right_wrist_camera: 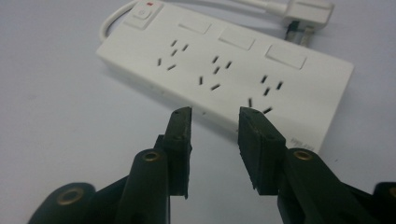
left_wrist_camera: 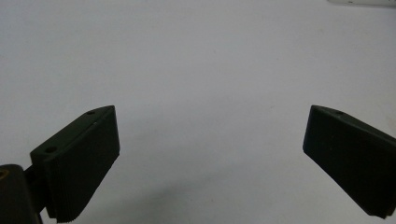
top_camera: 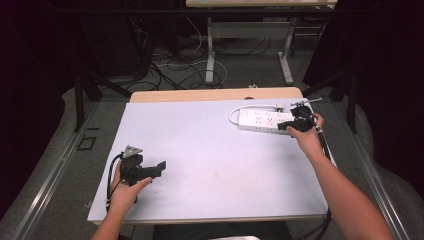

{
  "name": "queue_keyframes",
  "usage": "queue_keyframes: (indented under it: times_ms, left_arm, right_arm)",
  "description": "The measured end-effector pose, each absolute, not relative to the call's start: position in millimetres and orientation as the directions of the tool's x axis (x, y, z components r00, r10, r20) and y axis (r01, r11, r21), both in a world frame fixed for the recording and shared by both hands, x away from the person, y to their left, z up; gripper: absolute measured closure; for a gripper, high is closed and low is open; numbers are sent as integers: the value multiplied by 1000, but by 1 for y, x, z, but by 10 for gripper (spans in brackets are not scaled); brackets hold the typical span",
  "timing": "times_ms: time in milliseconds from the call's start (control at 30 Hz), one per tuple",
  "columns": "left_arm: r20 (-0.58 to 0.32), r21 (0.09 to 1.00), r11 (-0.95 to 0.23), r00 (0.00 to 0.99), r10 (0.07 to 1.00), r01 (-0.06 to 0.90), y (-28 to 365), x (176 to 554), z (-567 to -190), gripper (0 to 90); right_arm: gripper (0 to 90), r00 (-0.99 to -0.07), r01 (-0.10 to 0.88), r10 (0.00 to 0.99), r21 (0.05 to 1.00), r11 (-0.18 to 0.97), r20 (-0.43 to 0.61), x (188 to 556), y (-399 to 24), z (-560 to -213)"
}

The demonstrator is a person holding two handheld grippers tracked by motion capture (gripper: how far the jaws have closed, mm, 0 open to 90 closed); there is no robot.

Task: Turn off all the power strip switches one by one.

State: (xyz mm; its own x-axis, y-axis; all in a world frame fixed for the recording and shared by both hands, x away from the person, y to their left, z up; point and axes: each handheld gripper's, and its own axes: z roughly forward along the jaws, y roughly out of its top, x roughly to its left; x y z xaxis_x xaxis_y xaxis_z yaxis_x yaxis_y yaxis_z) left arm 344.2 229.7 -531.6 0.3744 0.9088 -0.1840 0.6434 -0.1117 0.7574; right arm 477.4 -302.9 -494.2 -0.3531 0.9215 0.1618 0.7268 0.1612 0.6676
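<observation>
A white power strip (top_camera: 262, 120) (right_wrist_camera: 233, 70) lies flat at the far right of the white table top (top_camera: 210, 155), its short cable looping round to a white plug (right_wrist_camera: 306, 11) behind it. My right gripper (top_camera: 291, 125) (right_wrist_camera: 215, 123) hovers at the strip's near right end, jaws a little apart with nothing between them. My left gripper (top_camera: 159, 167) (left_wrist_camera: 210, 140) rests near the table's front left, jaws spread wide over bare table, holding nothing.
The table's wooden far edge (top_camera: 215, 94) shows behind the white top. Beyond it on the floor stand the metal legs of another desk (top_camera: 210, 60) among loose cables (top_camera: 170, 70).
</observation>
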Motion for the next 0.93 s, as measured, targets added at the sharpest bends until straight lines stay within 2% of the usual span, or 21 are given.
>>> queue_keyframes:
  times_ms: [133,300,367,533,767,933]
  left_arm:
    - [-179,756,-116,374,910,644,230,344,-532,38]
    - [-180,754,-117,374,910,647,230,344,-531,38]
    - [-180,756,-115,374,910,645,230,343,-531,38]
    - [-183,758,-112,374,909,642,230,343,-531,38]
    - [-179,759,-113,373,910,641,231,343,-531,38]
    - [-175,761,-115,373,911,638,231,343,-531,38]
  right_arm:
    - [548,-405,702,904,680,211,138,461,-295,-493]
    - [467,-462,624,885,729,282,53,438,-286,-494]
    - [421,-463,636,881,728,254,97,430,-285,-496]
    - [339,-465,611,878,759,227,112,409,-285,-504]
    - [309,-453,576,890,778,252,48,384,-285,-515]
    - [294,-457,587,886,775,234,78,367,-285,-521]
